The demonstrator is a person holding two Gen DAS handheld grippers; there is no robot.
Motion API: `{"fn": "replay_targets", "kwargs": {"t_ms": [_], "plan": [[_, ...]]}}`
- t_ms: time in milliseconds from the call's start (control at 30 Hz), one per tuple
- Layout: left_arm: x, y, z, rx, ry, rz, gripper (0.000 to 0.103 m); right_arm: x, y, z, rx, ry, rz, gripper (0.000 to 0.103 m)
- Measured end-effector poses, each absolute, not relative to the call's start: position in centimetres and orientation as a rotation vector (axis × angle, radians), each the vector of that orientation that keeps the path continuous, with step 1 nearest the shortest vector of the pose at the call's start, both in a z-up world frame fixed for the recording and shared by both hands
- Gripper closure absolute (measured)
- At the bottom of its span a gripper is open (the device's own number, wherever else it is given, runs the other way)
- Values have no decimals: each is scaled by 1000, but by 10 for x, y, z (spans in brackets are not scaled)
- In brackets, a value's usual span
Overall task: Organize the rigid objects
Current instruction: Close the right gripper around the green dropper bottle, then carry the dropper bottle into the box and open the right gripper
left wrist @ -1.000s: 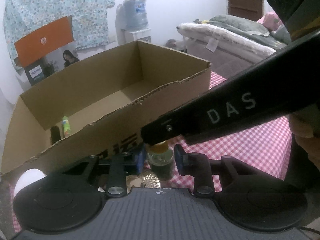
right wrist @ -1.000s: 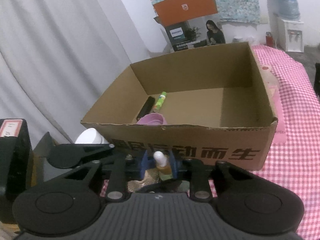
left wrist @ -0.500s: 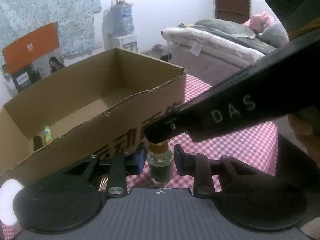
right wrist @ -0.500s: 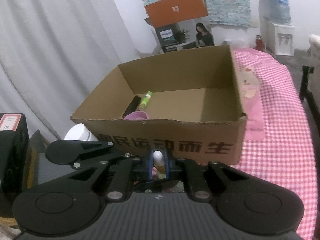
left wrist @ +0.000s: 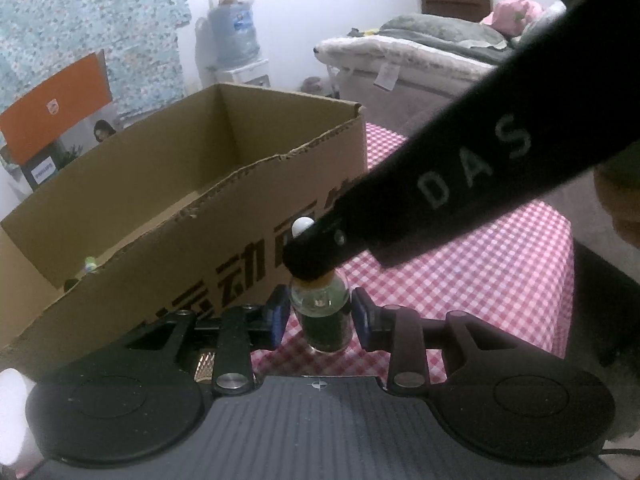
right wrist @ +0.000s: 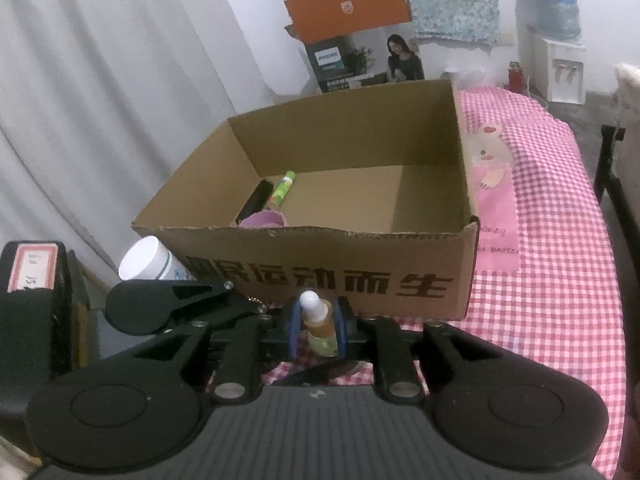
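Note:
A small glass dropper bottle (left wrist: pixel 324 316) with green liquid and a white bulb top stands between the fingers of my left gripper (left wrist: pixel 320 316), which is open with small gaps on both sides. My right gripper (right wrist: pixel 317 326) is shut on the bottle's neck (right wrist: pixel 318 320); its black finger (left wrist: pixel 400 216) crosses the left wrist view from the upper right. The open cardboard box (right wrist: pixel 320 276) stands just behind, on the pink checked cloth (right wrist: pixel 560 280). Inside it lie a green tube (right wrist: pixel 282 189), a black object (right wrist: pixel 256 200) and a purple cup (right wrist: pixel 264 220).
A white cup (right wrist: pixel 146 260) sits left of the box. A black case (right wrist: pixel 32 320) stands at the far left. A gold keychain (left wrist: pixel 204 364) lies under my left gripper. A bed (left wrist: pixel 420 56) and a water dispenser (right wrist: pixel 560 40) are in the background.
My right gripper has lifted the dropper bottle a little. The left gripper's jaws have stayed open around the bottle. Both views have shifted, the right one closer to the box.

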State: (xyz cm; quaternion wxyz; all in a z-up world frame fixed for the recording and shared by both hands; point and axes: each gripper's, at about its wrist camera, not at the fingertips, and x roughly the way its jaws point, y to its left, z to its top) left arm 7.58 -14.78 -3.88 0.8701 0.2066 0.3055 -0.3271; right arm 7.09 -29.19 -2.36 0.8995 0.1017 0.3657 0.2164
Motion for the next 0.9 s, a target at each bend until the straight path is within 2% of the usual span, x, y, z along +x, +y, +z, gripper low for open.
{"fn": "replay_targets", "kwargs": {"t_ms": [267, 500, 633, 900], "plan": [[79, -152, -39, 438, 621, -677, 70, 81, -292, -34, 221, 781, 455, 78], [72, -151, -32, 434, 607, -678, 71, 75, -294, -31, 224, 772, 446, 79], [58, -145, -13, 421, 563, -682, 71, 61, -292, -12, 209, 744, 443, 79], [52, -119, 63, 424, 466, -615, 71, 39, -277, 64, 126, 592, 525, 79]]}}
